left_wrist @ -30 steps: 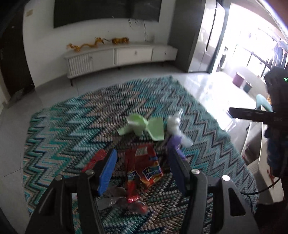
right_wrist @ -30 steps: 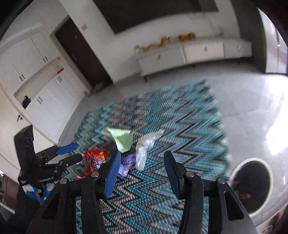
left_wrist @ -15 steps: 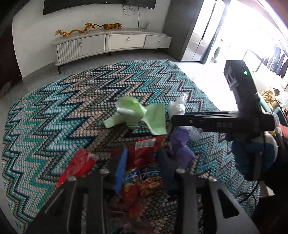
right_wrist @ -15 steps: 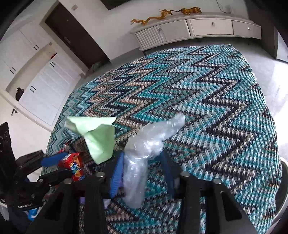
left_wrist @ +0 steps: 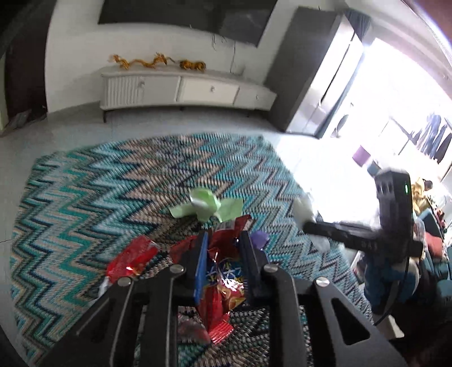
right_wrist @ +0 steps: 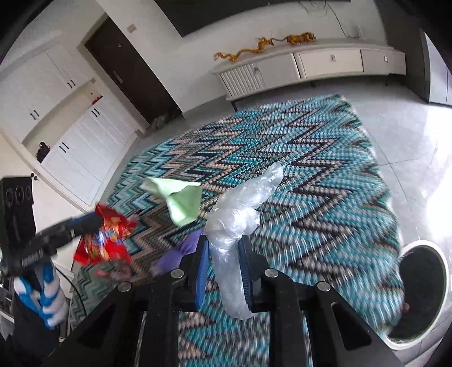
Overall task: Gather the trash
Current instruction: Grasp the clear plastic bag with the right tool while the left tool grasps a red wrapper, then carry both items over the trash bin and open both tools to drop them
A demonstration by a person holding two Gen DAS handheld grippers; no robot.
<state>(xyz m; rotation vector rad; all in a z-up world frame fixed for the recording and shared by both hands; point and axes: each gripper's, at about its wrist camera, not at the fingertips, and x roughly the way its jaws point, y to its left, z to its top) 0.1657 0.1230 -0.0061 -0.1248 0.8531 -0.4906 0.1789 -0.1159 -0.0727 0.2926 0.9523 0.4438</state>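
A zigzag-patterned rug (left_wrist: 113, 192) in teal, beige and black covers the pale tiled floor (right_wrist: 409, 118). Against the far white wall stands a long, low white cabinet (left_wrist: 186, 90), with golden dragon figurines (left_wrist: 141, 60) along its top. A dark television (left_wrist: 183, 14) hangs above it. A dark door (right_wrist: 130, 70) sits beside white built-in cupboards (right_wrist: 76, 152). A tall dark cabinet (left_wrist: 316, 79) borders the bright window area.

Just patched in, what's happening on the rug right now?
Trash pickup is midway. The left claw is shut on a red snack wrapper, and the right claw is shut on a clear plastic bag, both lifted. Green paper and another red wrapper lie on the rug. A bin sits at right.
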